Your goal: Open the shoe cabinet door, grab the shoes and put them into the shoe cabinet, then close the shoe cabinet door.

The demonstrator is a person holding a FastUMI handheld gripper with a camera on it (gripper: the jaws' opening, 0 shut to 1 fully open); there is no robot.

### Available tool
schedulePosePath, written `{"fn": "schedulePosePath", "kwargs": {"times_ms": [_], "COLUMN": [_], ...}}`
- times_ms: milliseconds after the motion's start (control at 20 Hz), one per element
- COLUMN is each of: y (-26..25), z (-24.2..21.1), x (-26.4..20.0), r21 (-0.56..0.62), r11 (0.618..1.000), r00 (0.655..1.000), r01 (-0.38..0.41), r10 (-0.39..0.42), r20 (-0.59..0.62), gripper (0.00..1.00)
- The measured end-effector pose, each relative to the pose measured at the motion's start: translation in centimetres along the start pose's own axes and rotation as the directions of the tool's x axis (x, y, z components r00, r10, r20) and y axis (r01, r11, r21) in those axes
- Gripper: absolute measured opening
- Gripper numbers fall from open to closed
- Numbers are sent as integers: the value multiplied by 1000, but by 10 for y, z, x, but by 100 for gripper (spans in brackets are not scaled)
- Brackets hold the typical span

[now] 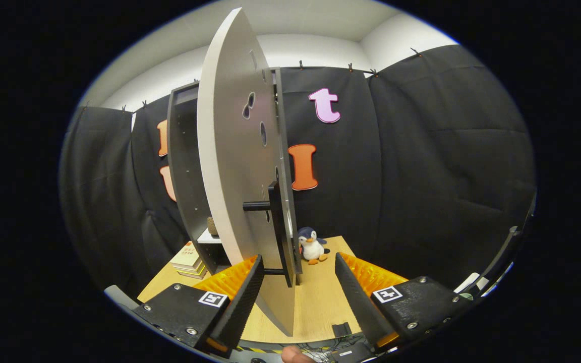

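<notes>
Off to the left, a small stack of books [188,260] lies on the wooden bench [321,302], close beside the dark shoe cabinet [184,166], whose open side shows a pale shelf with some small brownish thing on it that I can't make out. Next comes the cabinet door [235,166], a pale panel swung out toward the claw [298,292] so that it stands nearly edge-on, its long axis upright. A dark bar handle [276,227] runs vertically on the door's right face, held off it by short posts. The door's lower edge reaches down between the claw's fingers, nearer the left finger [240,297]; the handle sits just ahead of that finger and slightly above. The claw is released, fingers spread wide, neither pressing on anything. To the right of the door, a toy penguin [312,245] sits on the bench against the black cloth wall. I see no shoes from here. The door looks already open, so I'd judge the coming move turns on which face of that edge-on panel the claw passes.
</notes>
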State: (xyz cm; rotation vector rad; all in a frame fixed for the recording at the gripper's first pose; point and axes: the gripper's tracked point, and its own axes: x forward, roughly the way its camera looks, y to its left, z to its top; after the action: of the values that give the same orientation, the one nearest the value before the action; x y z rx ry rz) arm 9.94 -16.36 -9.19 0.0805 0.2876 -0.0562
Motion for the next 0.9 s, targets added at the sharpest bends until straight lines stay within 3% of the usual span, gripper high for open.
{"fn": "schedulePosePath", "kwargs": {"times_ms": [450,700,900], "y": [78,125,167], "z": [2,6,6], "x": [8,24,48], "r21": [-40,-80,-84], "r11": [999,996,991], "r00": [1000,1000,994], "r01": [18,-26,-105], "r10": [-18,26,103], "r20": [-9,-10,-23], "gripper": [90,90,91]}}
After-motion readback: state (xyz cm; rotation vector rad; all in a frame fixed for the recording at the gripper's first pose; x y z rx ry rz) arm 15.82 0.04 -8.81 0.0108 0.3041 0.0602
